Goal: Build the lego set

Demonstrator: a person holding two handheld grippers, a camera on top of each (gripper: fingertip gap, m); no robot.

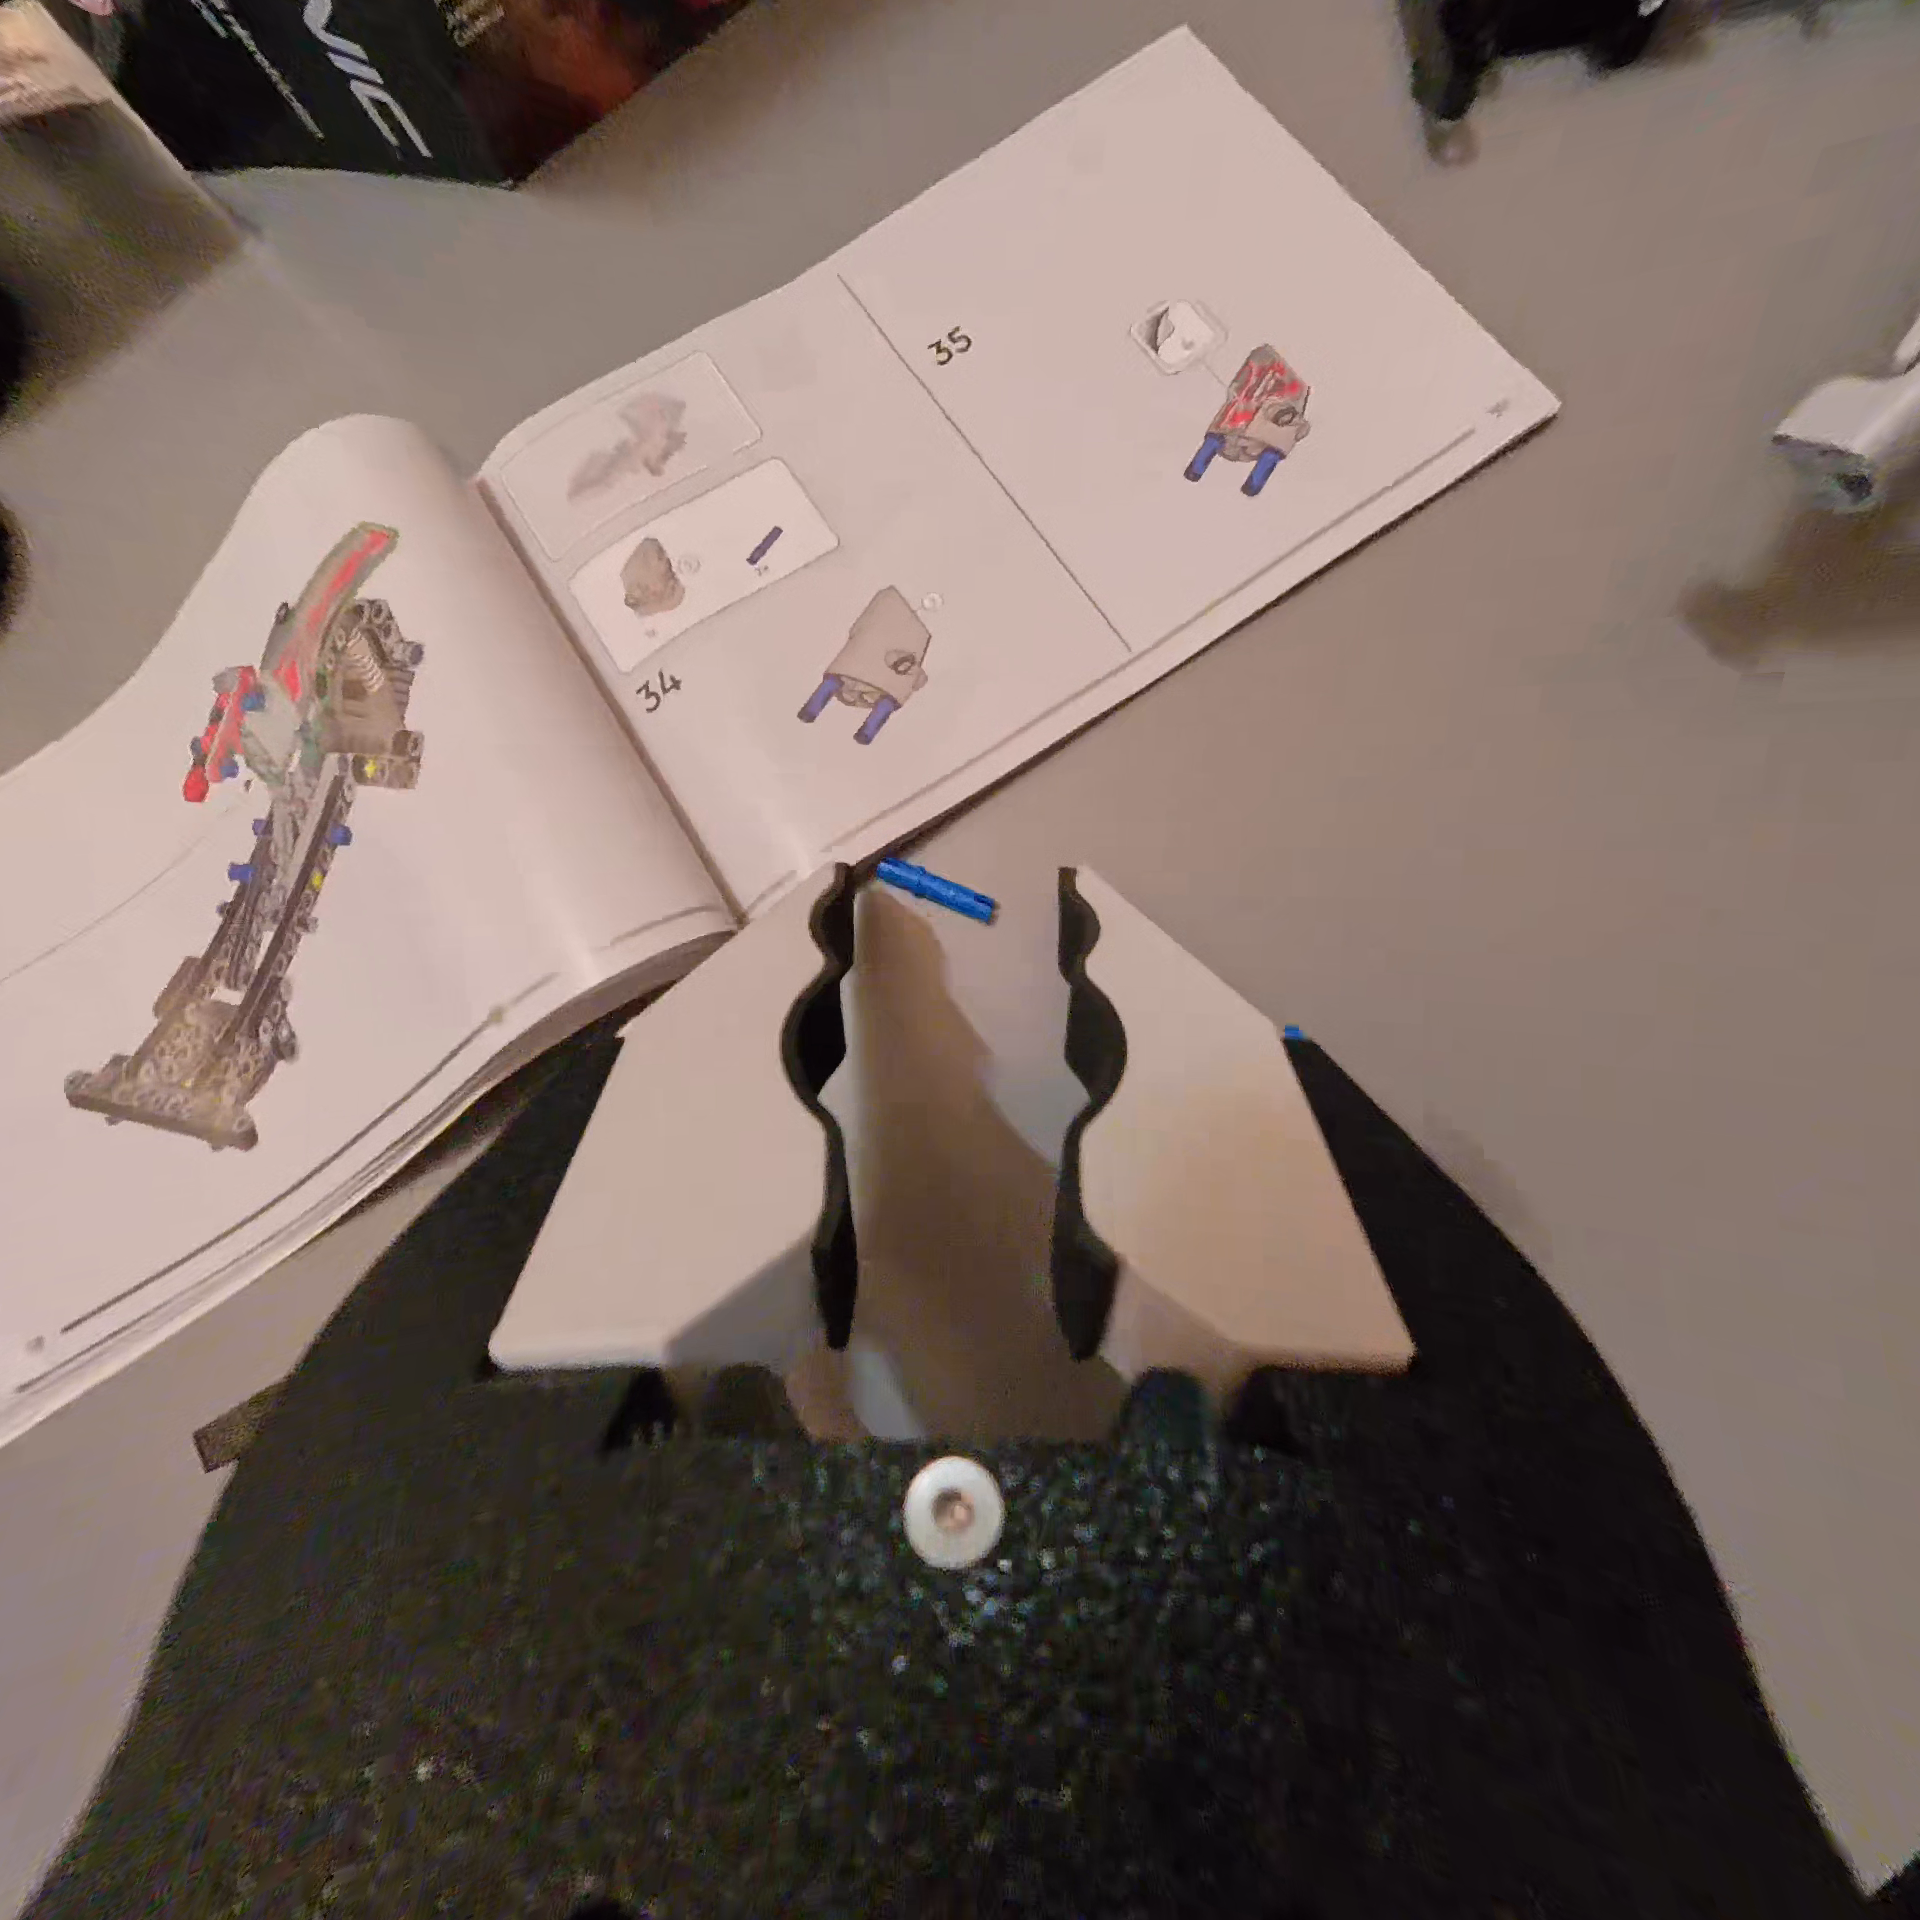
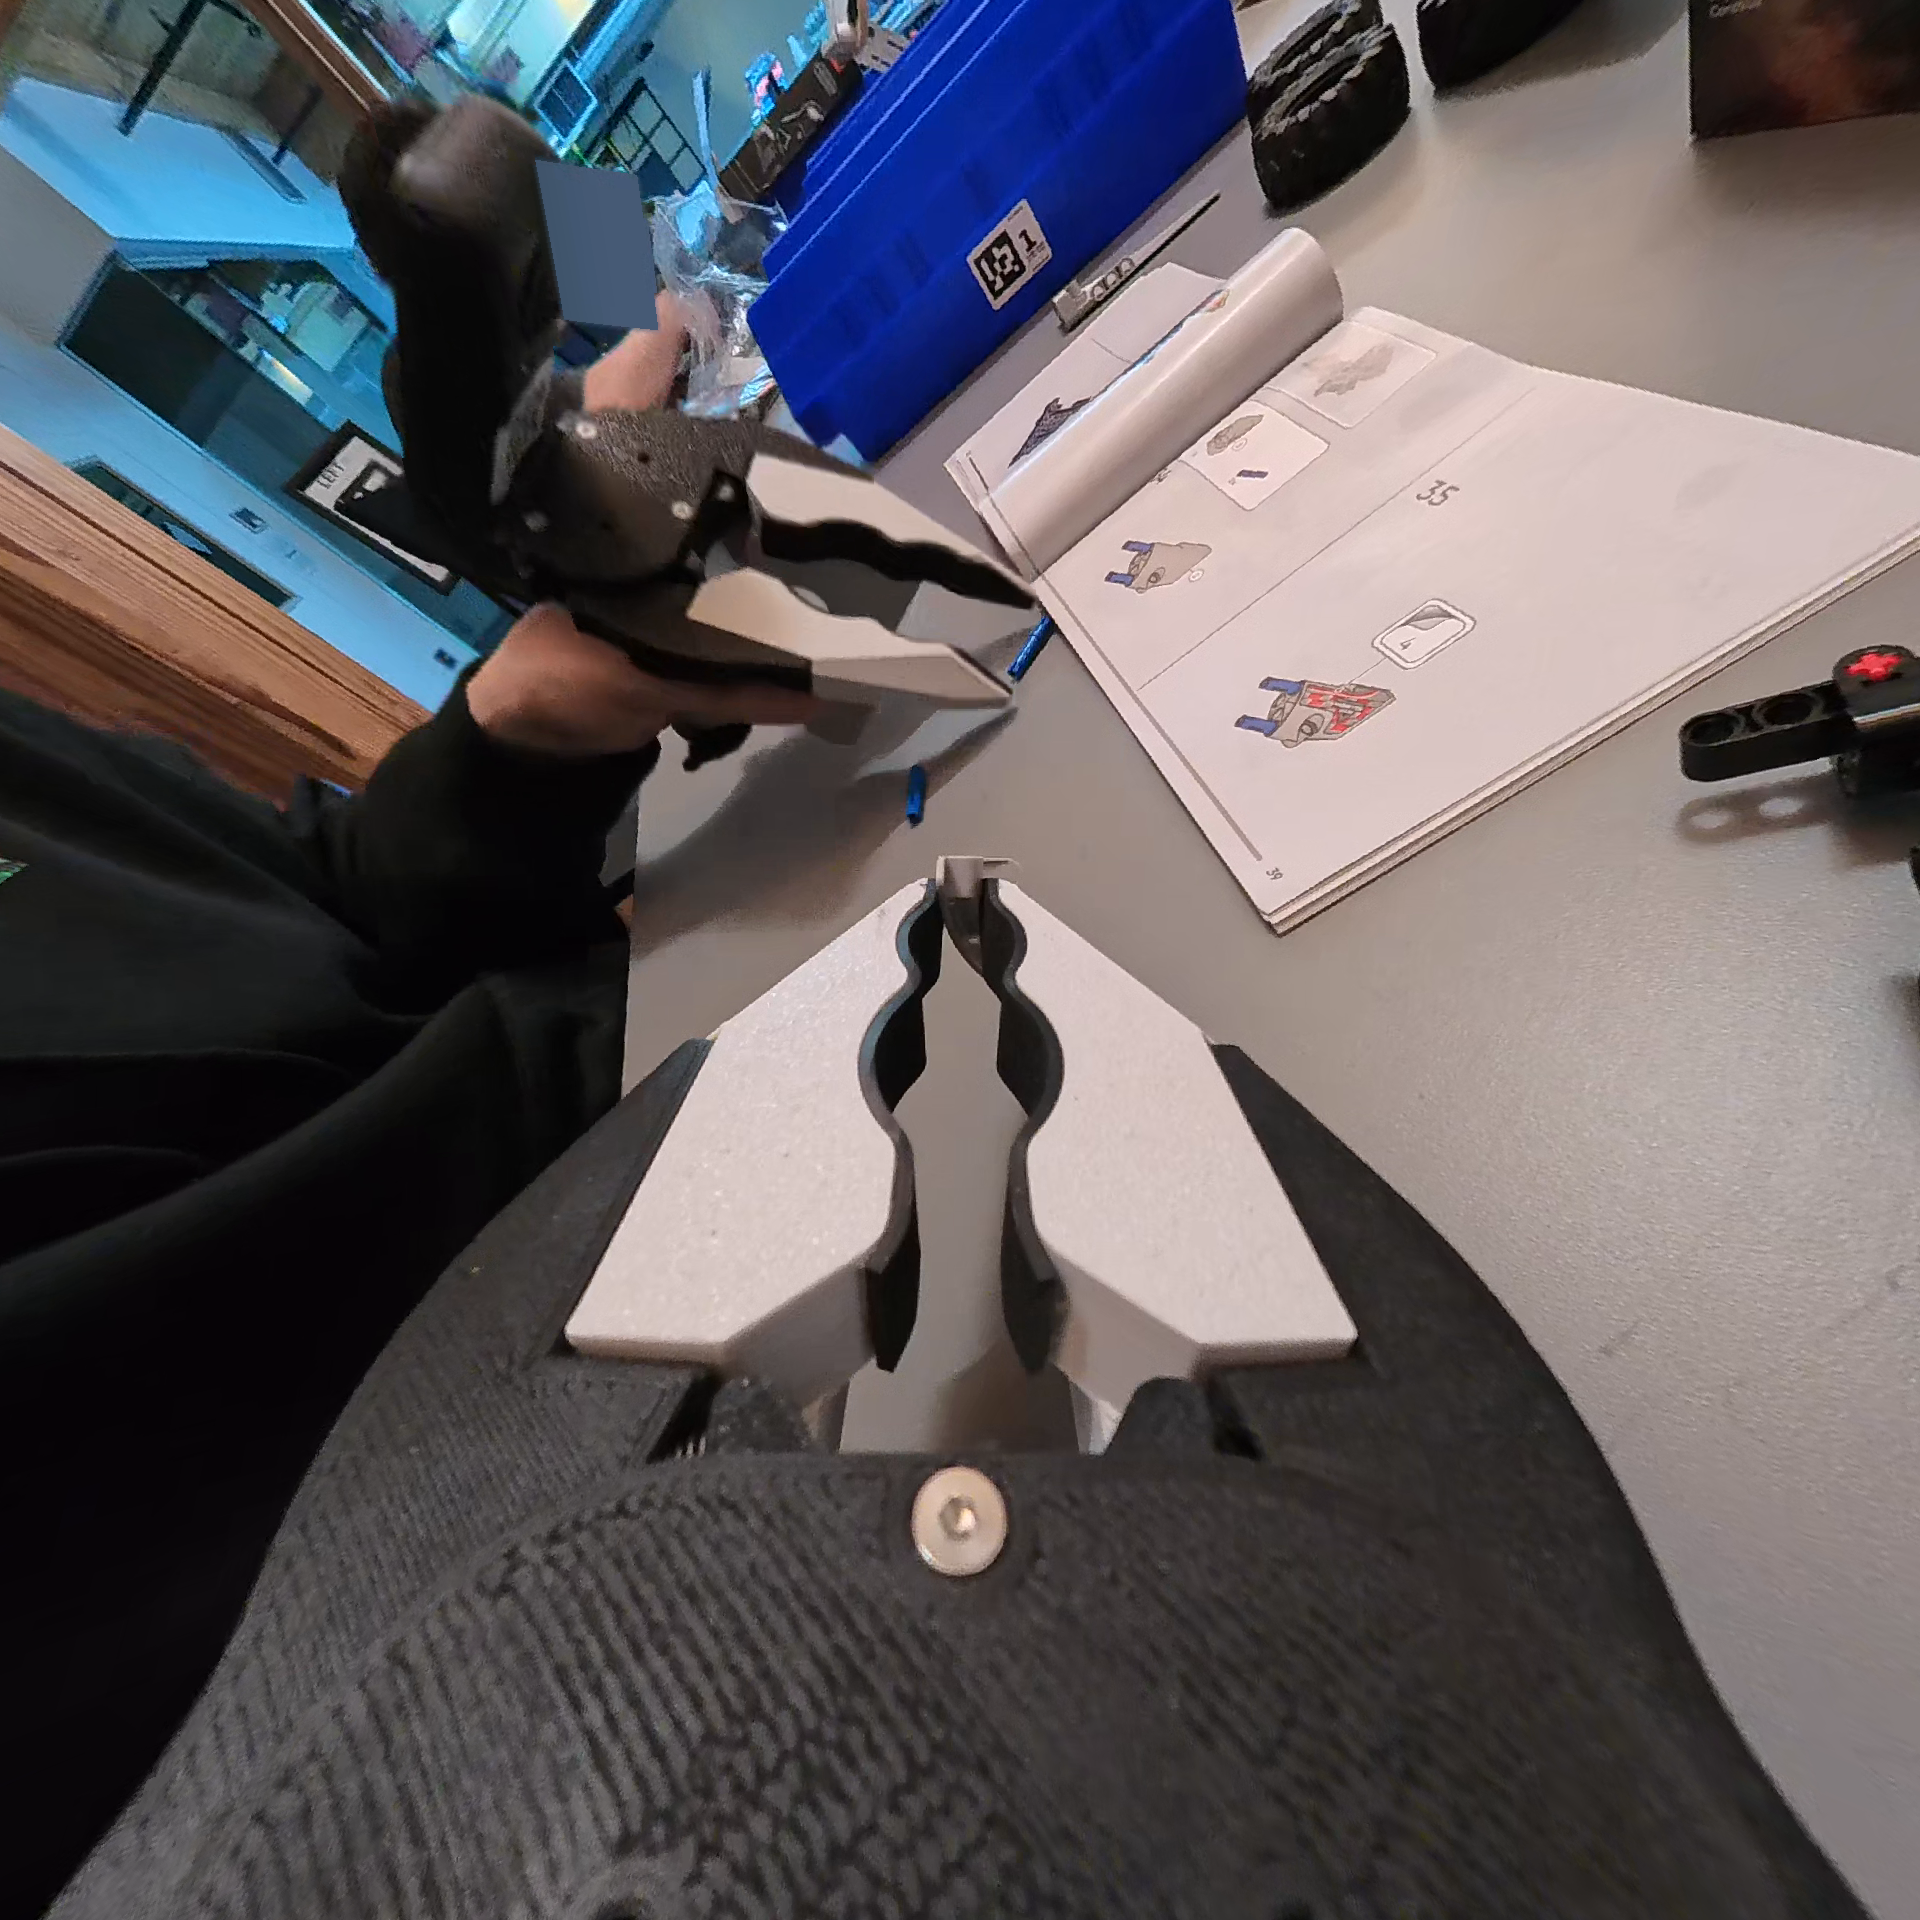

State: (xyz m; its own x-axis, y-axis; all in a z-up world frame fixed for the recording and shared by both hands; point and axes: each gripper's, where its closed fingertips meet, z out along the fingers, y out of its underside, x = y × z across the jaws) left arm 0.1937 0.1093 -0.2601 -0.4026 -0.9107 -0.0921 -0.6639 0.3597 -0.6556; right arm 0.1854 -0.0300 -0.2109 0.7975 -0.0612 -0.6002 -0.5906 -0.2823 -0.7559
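My left gripper [image 1: 956, 883] is open, low over the grey table [image 1: 1455, 935]. A blue pin [image 1: 935, 891] lies on the table just past its fingertips, in line with the gap. A second blue pin [image 2: 914, 795] lies nearer the table edge; only its tip shows in the left wrist view [image 1: 1294, 1032]. My right gripper [image 2: 971, 896] is shut on a small grey lego piece [image 2: 971, 868] held at its tips above the table. The right wrist view shows the left gripper [image 2: 1013, 646] from the side, jaws apart around the first pin [image 2: 1031, 639].
An open instruction booklet [image 1: 935, 468] lies beyond the pins. A grey lego part [image 1: 1860, 436] lies at the right. A black beam with a red piece [image 2: 1808, 717], black tyres [image 2: 1330, 94] and a blue bin [image 2: 997, 208] are farther off. A hand [image 2: 582, 696] holds the left gripper.
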